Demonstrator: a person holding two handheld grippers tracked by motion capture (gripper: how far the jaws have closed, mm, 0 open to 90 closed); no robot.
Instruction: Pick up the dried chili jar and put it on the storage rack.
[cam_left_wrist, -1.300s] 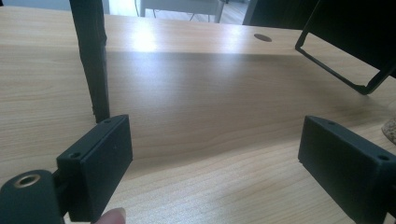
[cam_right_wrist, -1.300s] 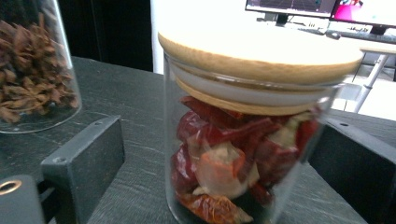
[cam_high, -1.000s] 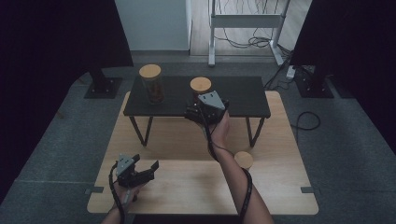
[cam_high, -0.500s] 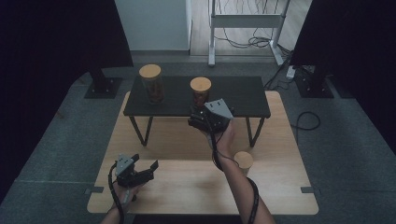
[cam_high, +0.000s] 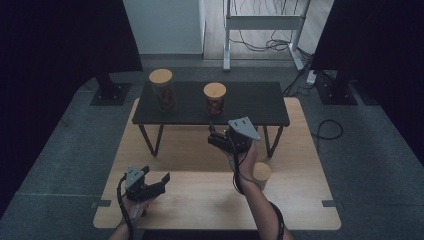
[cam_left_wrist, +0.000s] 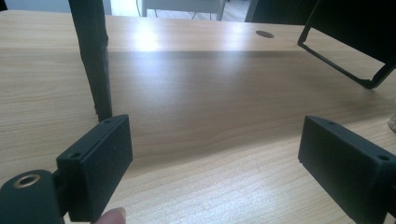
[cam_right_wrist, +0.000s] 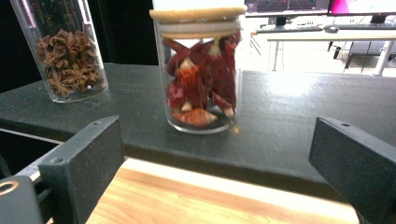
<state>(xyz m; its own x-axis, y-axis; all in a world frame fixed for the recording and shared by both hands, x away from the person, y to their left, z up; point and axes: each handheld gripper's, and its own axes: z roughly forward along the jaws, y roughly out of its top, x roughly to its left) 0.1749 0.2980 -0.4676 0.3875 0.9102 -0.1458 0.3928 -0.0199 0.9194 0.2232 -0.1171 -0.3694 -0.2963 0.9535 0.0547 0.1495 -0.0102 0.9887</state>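
My left gripper (cam_high: 159, 181): It rests low at about 7 o'clock on the wooden bench (cam_high: 210, 197). Its jaws stand wide apart with nothing between them. I think I keep it parked here so it is out of the way.

Left gripper view: I see bare wood, and one black leg (cam_left_wrist: 95, 60) of the little shelf stands up at 11 o'clock.

Spare jar (cam_high: 261, 174): A small jar with a wooden lid sits on the bench at about 4 o'clock, right beside my right wrist. It is partly hidden by the arm.

My right gripper (cam_high: 216, 138): I hold it just above the bench, near the middle, at the front edge of the black shelf (cam_high: 260, 102). Its jaws are wide apart and empty. It points at the jar ahead, so I think I am lining up for a grab.

Chili jar (cam_right_wrist: 201, 70): This is the thing I am going for. It stands upright on the shelf at 12 o'clock from my right gripper, near but not touching. It is clear, with a wooden lid and red chilies inside. The jaws look wide enough to go around it.

Star anise jar (cam_right_wrist: 63, 49): It stands farther left on the shelf, at about 11 o'clock, well apart from the chili jar. That gap should leave room for my jaws.
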